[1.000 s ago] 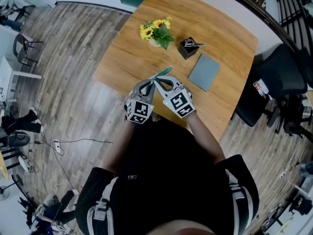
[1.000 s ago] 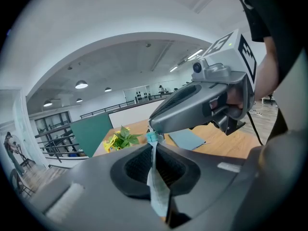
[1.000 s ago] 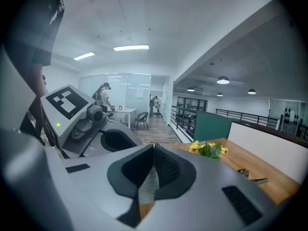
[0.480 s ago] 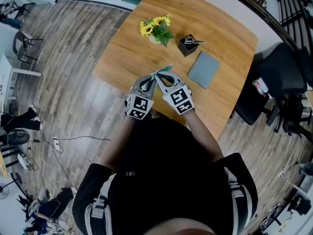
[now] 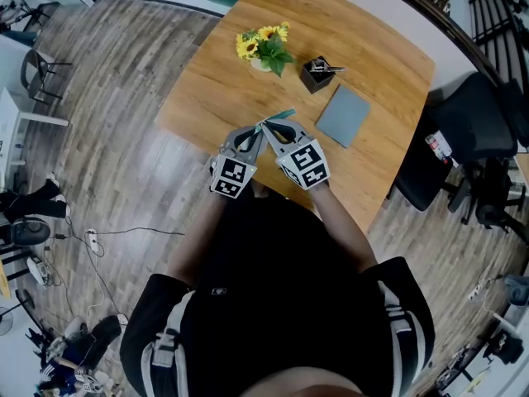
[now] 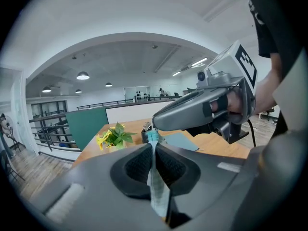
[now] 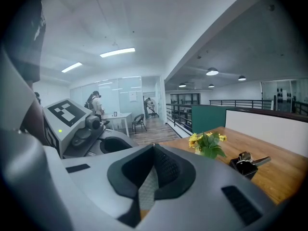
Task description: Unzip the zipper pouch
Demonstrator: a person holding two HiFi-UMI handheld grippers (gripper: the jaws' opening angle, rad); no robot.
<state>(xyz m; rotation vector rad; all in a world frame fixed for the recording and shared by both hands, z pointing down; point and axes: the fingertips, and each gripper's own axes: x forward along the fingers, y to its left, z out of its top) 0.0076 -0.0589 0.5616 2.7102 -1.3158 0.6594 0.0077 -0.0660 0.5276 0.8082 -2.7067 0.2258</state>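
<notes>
The teal zipper pouch (image 5: pixel 281 117) is held up over the near edge of the wooden table (image 5: pixel 215 89), with only a thin strip showing between the two tools. My left gripper (image 5: pixel 255 134) is shut on the pouch's fabric (image 6: pixel 157 186), and a teal tab (image 6: pixel 153 136) sticks out past the jaw tips. My right gripper (image 5: pixel 269 131) meets it tip to tip and is shut on a grey woven piece of the pouch (image 7: pixel 147 191). In the left gripper view the right gripper's body (image 6: pixel 207 105) crosses just beyond the tab.
On the table stand a small pot of sunflowers (image 5: pixel 263 50), a black pen holder (image 5: pixel 318 77) and a flat grey-blue notebook (image 5: pixel 344 116). A black office chair (image 5: pixel 467 135) is at the table's right. Cables lie on the wood floor (image 5: pixel 99 242) at the left.
Both grippers stay shut and together on the pouch. The pair has shifted only slightly over the table's edge.
</notes>
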